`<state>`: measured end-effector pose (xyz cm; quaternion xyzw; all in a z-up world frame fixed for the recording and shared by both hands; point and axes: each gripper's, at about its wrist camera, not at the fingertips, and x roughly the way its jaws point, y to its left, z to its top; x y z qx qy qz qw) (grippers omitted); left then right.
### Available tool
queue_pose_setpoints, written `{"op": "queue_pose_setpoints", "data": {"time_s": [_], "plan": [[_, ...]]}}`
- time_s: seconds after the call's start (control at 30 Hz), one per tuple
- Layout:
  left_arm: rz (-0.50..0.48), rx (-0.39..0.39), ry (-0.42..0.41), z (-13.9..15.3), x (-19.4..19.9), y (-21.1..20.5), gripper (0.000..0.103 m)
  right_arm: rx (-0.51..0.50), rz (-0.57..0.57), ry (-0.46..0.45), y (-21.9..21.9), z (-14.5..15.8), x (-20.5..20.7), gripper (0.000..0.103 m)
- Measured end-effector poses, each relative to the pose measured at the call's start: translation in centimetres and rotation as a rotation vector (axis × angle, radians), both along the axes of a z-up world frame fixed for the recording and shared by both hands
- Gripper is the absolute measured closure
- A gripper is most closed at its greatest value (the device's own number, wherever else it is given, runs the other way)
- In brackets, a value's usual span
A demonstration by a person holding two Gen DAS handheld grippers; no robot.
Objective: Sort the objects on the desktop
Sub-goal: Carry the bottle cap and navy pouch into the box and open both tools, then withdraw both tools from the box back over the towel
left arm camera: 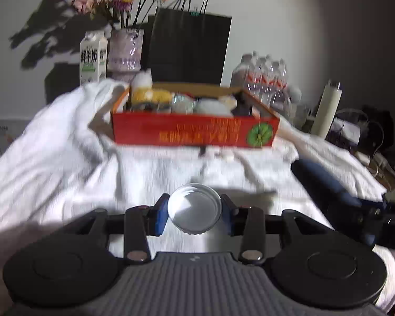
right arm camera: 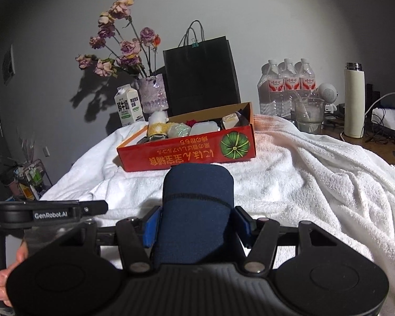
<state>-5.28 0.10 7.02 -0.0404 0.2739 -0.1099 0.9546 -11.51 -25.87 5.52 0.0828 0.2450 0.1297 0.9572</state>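
Note:
My left gripper is shut on a round white lid, its blue pads pressing both sides. My right gripper is shut on a dark blue fabric-covered cylinder that sticks forward from the jaws; the same cylinder shows at the right of the left wrist view. Both are held above the white towel. Beyond them lies an open red cardboard box with a green pumpkin picture, holding several small items, among them a yellow-and-white soft toy and a white plastic container.
Behind the box stand a milk carton, a vase of dried flowers, a black paper bag and water bottles. To the right are a glass, a white flask and cables. A hand grips the left tool.

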Motion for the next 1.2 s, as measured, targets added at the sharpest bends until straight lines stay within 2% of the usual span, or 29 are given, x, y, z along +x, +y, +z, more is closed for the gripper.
{"op": "queue_pose_setpoints", "data": {"time_s": [0.1,0.23,0.3,0.43,0.57,0.63,0.7,0.8,0.83,0.87,0.93,0.97,1.03,1.2], "plan": [[-0.032,-0.033,-0.007,1.5,2.7,0.3,0.062,-0.004,-0.013,0.018,0.1,0.3,1.7,0.046],[-0.085,-0.044,-0.03,4.4,8.5,0.0,0.062,0.025,-0.02,-0.032,-0.3,2.2,4.8,0.046],[-0.094,-0.044,-0.016,5.3,12.2,-0.6,0.062,0.03,-0.024,-0.063,-0.6,3.7,7.3,0.046],[-0.101,0.028,0.031,4.3,20.2,-2.4,0.062,0.03,-0.048,-0.078,-1.1,6.7,15.1,0.046],[-0.061,0.098,0.108,2.1,26.1,-4.0,0.062,-0.045,-0.095,-0.003,-0.1,7.2,23.8,0.046],[-0.052,0.124,0.14,1.3,27.7,-4.4,0.062,-0.067,-0.1,0.068,0.5,6.4,27.4,0.046],[-0.066,0.135,0.176,0.8,28.6,-4.6,0.06,-0.142,-0.111,0.125,1.7,5.1,29.9,0.046],[-0.083,0.122,0.148,1.3,28.6,-4.2,0.044,-0.254,-0.127,0.193,3.4,3.0,32.2,0.044],[-0.083,0.12,0.139,1.7,28.6,-4.0,0.035,-0.269,-0.129,0.22,3.8,2.5,32.7,0.043],[-0.075,0.116,0.131,2.1,28.7,-3.8,0.027,-0.27,-0.126,0.232,4.0,2.2,33.0,0.044],[-0.049,0.12,0.118,3.1,29.2,-3.3,0.026,-0.251,-0.124,0.216,4.0,2.6,33.2,0.041],[-0.029,0.129,0.122,3.6,29.6,-3.1,0.023,-0.237,-0.126,0.207,3.9,3.0,33.5,0.036],[0.029,0.136,0.136,4.5,30.7,-2.4,0.015,-0.21,-0.111,0.19,3.8,4.0,34.0,0.034],[0.128,0.151,0.175,5.6,32.6,-0.8,0.015,-0.201,-0.072,0.207,3.9,6.1,36.2,0.031]]}}
